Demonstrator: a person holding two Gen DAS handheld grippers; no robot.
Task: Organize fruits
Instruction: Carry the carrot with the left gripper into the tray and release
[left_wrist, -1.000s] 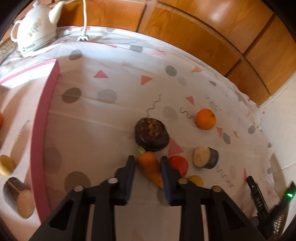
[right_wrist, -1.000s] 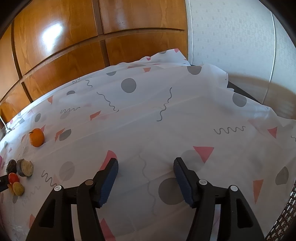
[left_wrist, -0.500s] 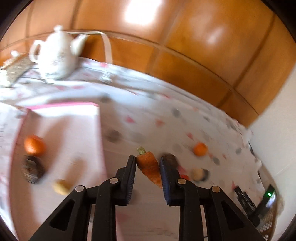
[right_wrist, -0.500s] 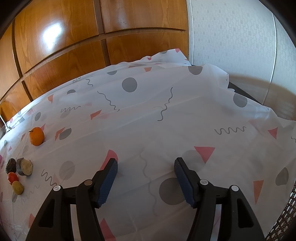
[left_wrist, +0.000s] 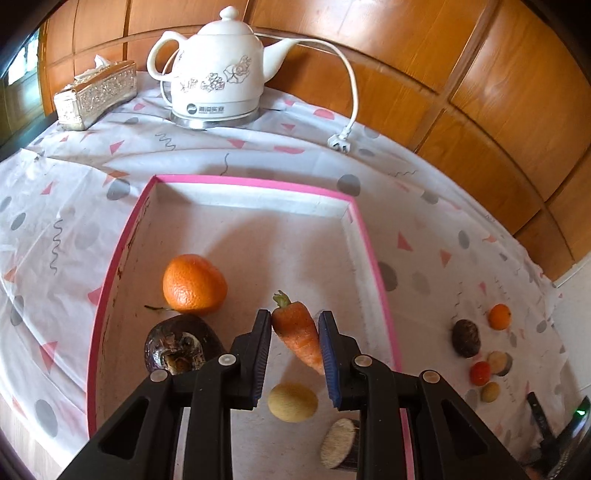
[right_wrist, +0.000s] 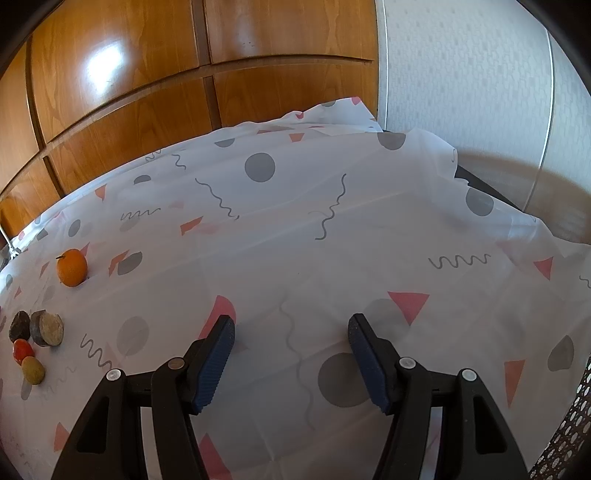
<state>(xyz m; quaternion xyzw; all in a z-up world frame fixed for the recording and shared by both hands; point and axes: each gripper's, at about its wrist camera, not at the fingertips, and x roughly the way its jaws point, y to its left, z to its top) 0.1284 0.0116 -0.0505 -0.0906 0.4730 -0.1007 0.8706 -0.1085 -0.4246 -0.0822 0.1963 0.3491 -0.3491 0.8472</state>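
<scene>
Left wrist shows our left claw (left_wrist: 293, 354) clamped on the carrot (left_wrist: 297, 332), held over the pink tray (left_wrist: 255, 181) for dropping beside the orange (left_wrist: 194, 283), while our right claw (right_wrist: 291, 360) hangs apart, empty.

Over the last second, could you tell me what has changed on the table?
The left gripper, still shut on the carrot, carried it from the loose produce on the tablecloth to above the pink-rimmed tray. The right gripper stayed open and empty; the small orange did not move.
</scene>
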